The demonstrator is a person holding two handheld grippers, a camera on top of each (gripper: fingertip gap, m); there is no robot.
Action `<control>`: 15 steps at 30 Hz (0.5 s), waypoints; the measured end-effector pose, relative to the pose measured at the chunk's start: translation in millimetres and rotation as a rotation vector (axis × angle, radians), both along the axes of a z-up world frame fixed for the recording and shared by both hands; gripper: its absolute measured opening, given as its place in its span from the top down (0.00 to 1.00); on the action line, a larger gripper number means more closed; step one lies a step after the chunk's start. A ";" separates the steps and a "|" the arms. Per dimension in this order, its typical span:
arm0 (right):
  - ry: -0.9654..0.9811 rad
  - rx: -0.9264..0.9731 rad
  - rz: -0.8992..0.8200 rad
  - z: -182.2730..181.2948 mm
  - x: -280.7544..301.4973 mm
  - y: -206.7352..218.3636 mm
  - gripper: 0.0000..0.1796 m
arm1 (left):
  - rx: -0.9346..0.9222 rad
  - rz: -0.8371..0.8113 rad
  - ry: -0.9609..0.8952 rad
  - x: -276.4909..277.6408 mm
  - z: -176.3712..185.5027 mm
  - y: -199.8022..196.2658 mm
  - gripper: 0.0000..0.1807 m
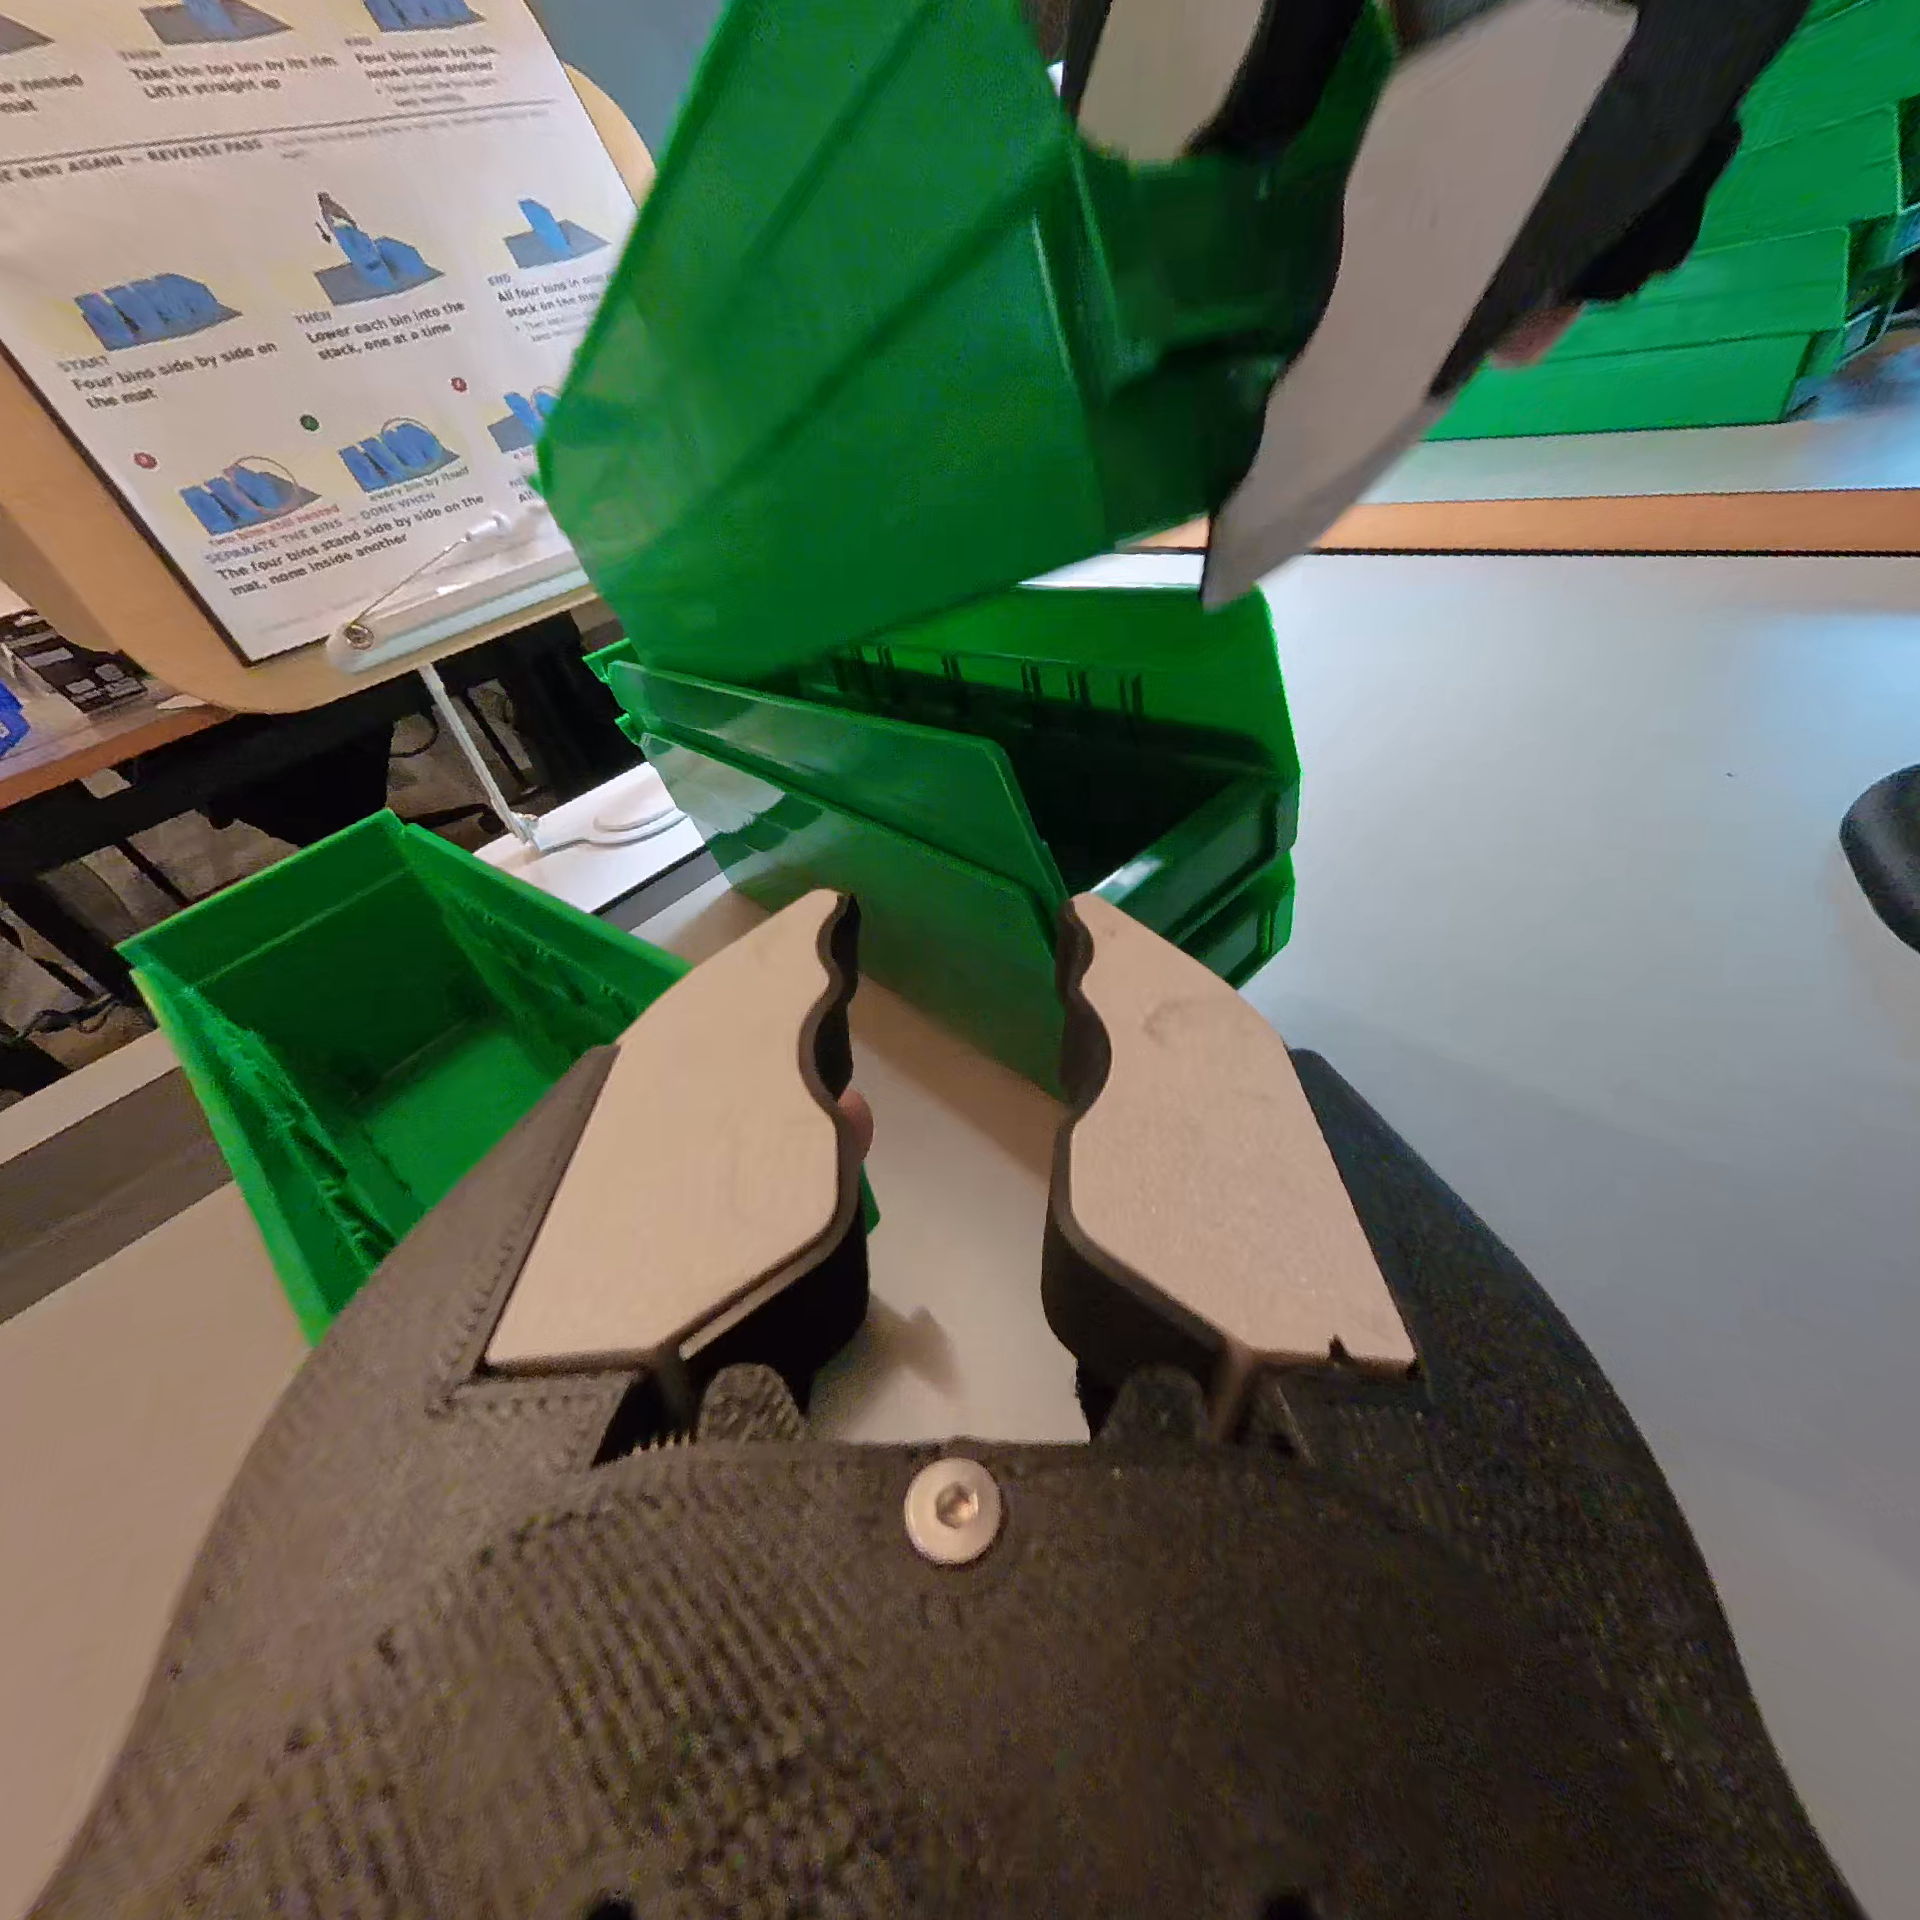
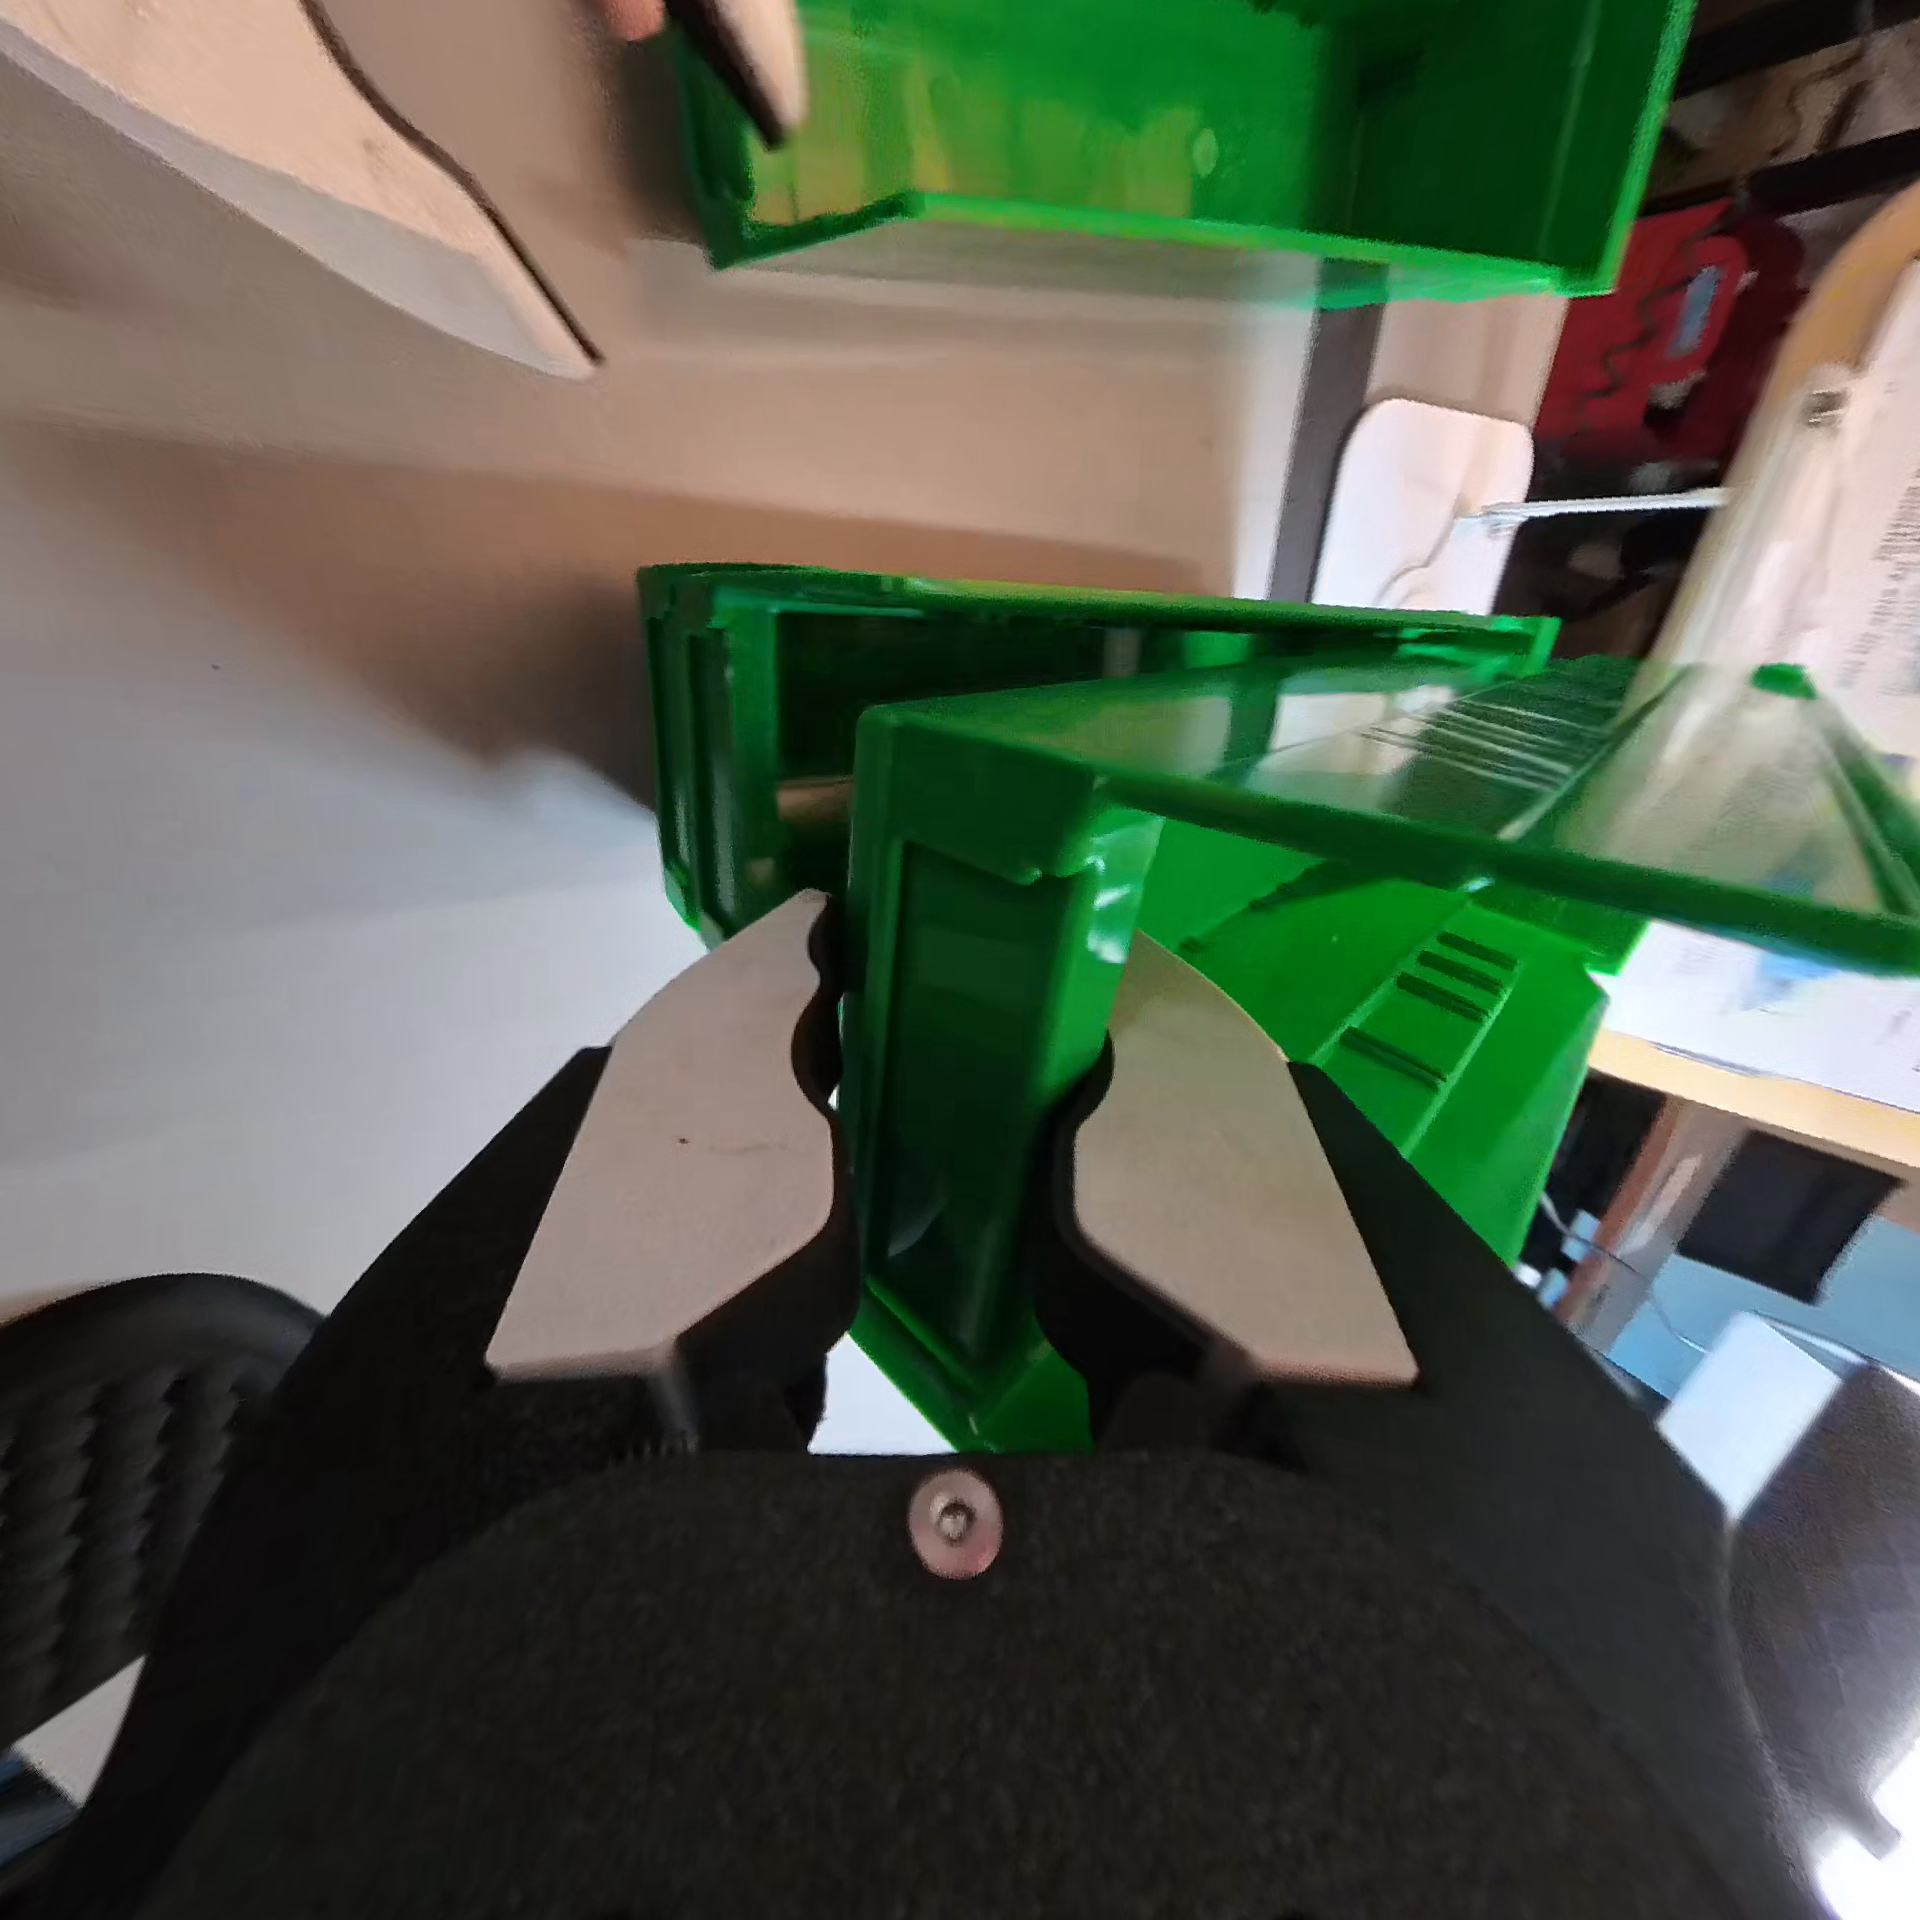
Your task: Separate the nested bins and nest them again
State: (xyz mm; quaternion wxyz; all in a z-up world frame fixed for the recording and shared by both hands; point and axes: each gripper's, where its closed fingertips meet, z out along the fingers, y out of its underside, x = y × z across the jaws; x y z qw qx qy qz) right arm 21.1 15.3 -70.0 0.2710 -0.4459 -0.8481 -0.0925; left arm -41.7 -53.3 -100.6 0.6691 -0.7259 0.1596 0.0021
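Observation:
My right gripper [image 2: 977, 925] is shut on the rim of a green bin [image 2: 977, 1091]. In the left wrist view the right gripper [image 1: 1299, 312] holds that bin [image 1: 831, 364] tilted in the air, just above a stack of nested green bins [image 1: 1143, 727] on the white table [image 1: 1558, 987]. The stack also shows in the right wrist view [image 2: 727, 727], behind the held bin. My left gripper [image 1: 956, 935] is open and empty, its tips at the stack's near wall. A single green bin [image 1: 395, 1018] stands open side up to the left of it; it also shows in the right wrist view [image 2: 1247, 135].
A printed instruction sheet [image 1: 260, 312] stands on a holder at the back left. A pile of more green bins [image 1: 1714, 343] sits at the back right. A black chair [image 1: 1881, 852] is at the table's right edge. One gripper's finger ends stand about 10 cm off the other's.

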 end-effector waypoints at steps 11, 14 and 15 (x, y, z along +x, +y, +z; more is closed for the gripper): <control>0.175 0.145 -0.030 112.6 50.5 21.0 0.79 | -0.046 -0.002 0.035 -1.9 -20.2 -14.0 0.80; 0.149 0.129 -0.071 95.9 83.1 38.5 0.79 | -0.053 -0.007 0.030 -0.4 -21.6 -13.8 0.80; 0.126 0.125 -0.097 82.3 95.1 46.7 0.79 | -0.054 -0.008 0.028 0.2 -21.8 -13.9 0.80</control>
